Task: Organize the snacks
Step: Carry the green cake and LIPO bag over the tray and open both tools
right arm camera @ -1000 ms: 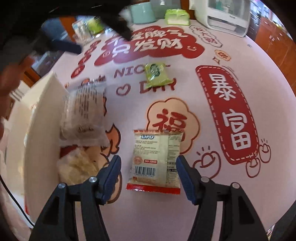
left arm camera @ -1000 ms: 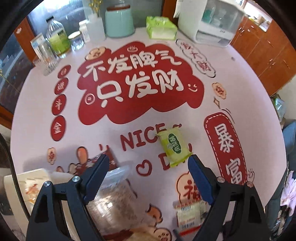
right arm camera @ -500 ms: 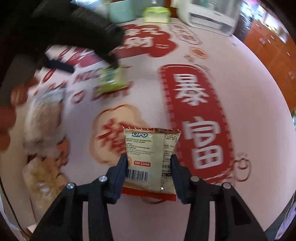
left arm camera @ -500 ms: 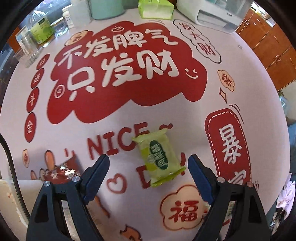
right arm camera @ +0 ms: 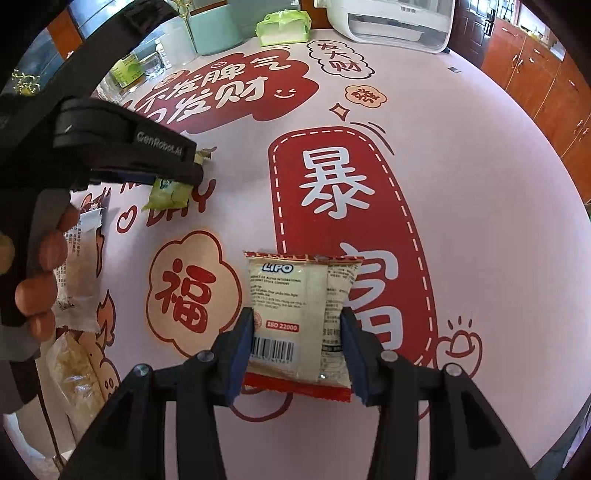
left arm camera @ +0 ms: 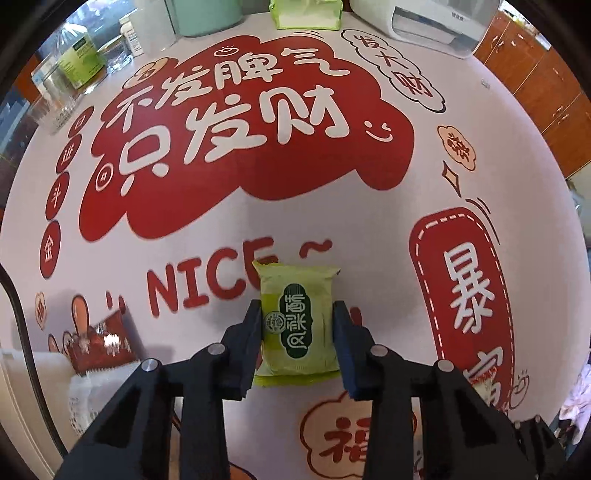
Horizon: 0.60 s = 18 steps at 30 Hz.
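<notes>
My left gripper (left arm camera: 297,325) is shut on a green snack packet (left arm camera: 297,321) that lies on the printed tablecloth; both fingers press its long sides. The same green packet (right arm camera: 168,192) shows in the right wrist view under the left gripper's fingers (right arm camera: 162,162). My right gripper (right arm camera: 297,332) is shut on a cream and red LIPO snack packet (right arm camera: 299,314), held by its sides just over the table.
A white tray (left arm camera: 22,391) at the left holds a red packet (left arm camera: 103,343) and clear-wrapped snacks (right arm camera: 74,373). At the far edge stand a teal canister (left arm camera: 199,14), a green tissue pack (left arm camera: 306,14), bottles and jars (left arm camera: 77,59) and a white appliance (left arm camera: 439,26).
My left gripper moved forward over the green packet and closed on it. My right gripper closed on the LIPO packet and swung right with it.
</notes>
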### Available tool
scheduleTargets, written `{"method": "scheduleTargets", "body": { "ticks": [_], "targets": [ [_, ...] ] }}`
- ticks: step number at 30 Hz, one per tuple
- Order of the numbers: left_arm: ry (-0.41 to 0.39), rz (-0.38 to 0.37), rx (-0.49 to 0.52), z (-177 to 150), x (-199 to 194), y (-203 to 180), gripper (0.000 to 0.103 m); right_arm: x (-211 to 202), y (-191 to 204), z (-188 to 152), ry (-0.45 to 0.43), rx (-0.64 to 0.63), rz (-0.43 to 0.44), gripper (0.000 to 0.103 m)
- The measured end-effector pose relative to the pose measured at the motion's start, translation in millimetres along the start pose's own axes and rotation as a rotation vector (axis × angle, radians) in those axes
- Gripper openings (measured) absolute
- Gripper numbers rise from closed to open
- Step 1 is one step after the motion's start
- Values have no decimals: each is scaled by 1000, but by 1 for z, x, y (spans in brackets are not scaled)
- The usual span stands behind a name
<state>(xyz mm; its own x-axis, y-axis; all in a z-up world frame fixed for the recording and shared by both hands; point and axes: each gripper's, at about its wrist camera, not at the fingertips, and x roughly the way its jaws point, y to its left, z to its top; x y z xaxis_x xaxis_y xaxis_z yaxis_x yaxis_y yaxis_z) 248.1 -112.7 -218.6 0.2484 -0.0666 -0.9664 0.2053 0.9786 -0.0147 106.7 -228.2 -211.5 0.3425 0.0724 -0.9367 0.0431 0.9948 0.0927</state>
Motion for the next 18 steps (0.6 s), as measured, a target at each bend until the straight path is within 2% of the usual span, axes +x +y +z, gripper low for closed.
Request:
{"method": "scheduleTargets", "body": {
  "ticks": [4, 9, 18],
  "targets": [
    [-19, -39, -2, -18, -22, 6, 35, 0, -3, 4, 2, 1, 28, 45],
    [-46, -99, 15, -50, -66, 20, 35, -25, -1, 2, -33, 9, 81, 45],
    [-104, -167, -1, -112, -148, 64, 35, -82, 38, 0, -122, -63, 107, 45]
  ]
}}
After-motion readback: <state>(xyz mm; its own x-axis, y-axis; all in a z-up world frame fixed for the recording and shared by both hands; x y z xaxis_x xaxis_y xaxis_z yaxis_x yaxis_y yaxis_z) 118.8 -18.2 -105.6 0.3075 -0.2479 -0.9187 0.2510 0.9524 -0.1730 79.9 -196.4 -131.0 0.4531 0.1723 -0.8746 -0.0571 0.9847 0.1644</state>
